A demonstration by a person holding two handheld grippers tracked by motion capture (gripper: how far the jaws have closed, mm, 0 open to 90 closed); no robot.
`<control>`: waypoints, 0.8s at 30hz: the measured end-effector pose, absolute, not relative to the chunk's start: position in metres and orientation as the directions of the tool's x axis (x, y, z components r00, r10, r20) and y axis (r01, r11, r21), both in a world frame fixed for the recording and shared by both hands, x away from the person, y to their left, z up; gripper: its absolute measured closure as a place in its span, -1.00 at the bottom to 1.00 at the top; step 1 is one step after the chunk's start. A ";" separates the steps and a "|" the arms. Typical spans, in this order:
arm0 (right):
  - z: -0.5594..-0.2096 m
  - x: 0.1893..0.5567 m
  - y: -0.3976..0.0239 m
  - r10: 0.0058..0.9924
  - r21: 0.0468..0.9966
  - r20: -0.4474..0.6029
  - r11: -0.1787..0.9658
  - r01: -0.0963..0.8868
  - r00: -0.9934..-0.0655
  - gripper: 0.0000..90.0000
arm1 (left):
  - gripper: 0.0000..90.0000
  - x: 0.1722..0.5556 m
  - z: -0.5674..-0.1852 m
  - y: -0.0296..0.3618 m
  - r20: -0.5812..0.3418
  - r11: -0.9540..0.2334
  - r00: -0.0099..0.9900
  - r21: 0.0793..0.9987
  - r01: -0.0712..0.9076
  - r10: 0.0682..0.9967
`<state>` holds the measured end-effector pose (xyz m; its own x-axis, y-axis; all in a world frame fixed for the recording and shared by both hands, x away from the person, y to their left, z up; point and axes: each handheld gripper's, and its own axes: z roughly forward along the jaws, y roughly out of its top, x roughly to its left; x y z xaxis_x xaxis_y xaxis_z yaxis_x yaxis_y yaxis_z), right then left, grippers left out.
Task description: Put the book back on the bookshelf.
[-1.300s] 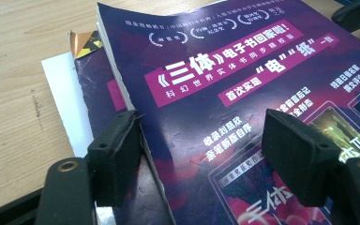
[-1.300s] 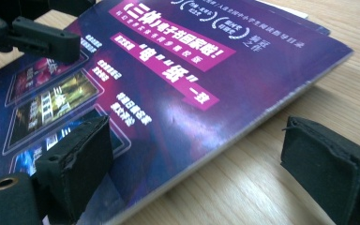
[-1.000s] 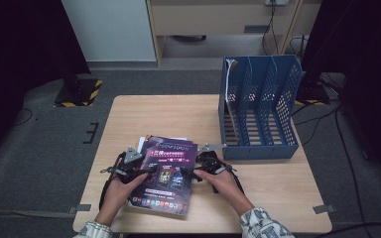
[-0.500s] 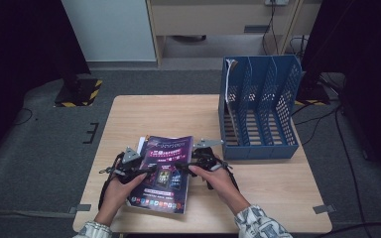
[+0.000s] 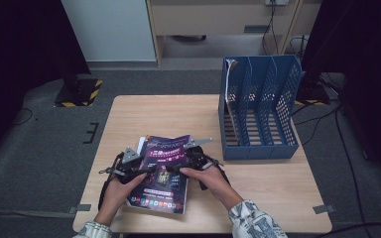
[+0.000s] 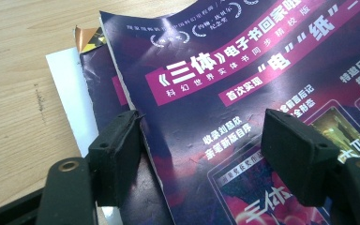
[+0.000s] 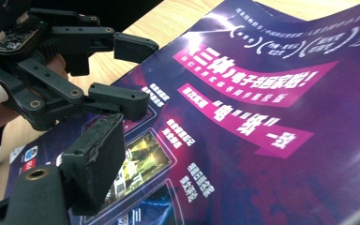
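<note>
magazine [image 5: 162, 171] | flat, long axis running away from the person | left tongs [image 6: 206, 159] spread over its cover | right tongs [image 5: 181, 167] spread, just been opening

Magazine [image 5: 164, 173]: dark purple cover with magenta banners and white lettering. File rack [image 5: 259, 106]: blue, walls perforated in a dot pattern. Table [image 5: 168, 114]: light wood grain; gripper pads [image 6: 117, 154]: plain black.
</note>
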<state>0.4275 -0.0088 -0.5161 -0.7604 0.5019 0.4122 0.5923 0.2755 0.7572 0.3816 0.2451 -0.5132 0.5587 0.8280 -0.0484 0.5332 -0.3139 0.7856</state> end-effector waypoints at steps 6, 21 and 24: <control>-0.519 0.428 -0.006 0.503 0.746 0.423 0.279 0.605 -0.753 -0.54 | -0.36 0.382 -0.513 0.246 -0.056 -0.312 0.560 0.783 0.538 0.827; -0.520 0.429 -0.005 0.509 0.735 0.454 0.250 0.630 -0.731 -0.43 | -0.35 0.381 -0.513 0.245 -0.048 -0.315 0.559 0.785 0.534 0.828; -0.521 0.430 -0.008 0.520 0.724 0.479 0.222 0.653 -0.707 -0.19 | -0.35 0.382 -0.513 0.246 -0.056 -0.310 0.558 0.783 0.539 0.828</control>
<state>0.4301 -0.0077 -0.5208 -0.7074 0.5200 0.4788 0.6531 0.2215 0.7242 0.3817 0.2458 -0.5128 0.5576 0.8282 -0.0564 0.5388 -0.3095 0.7835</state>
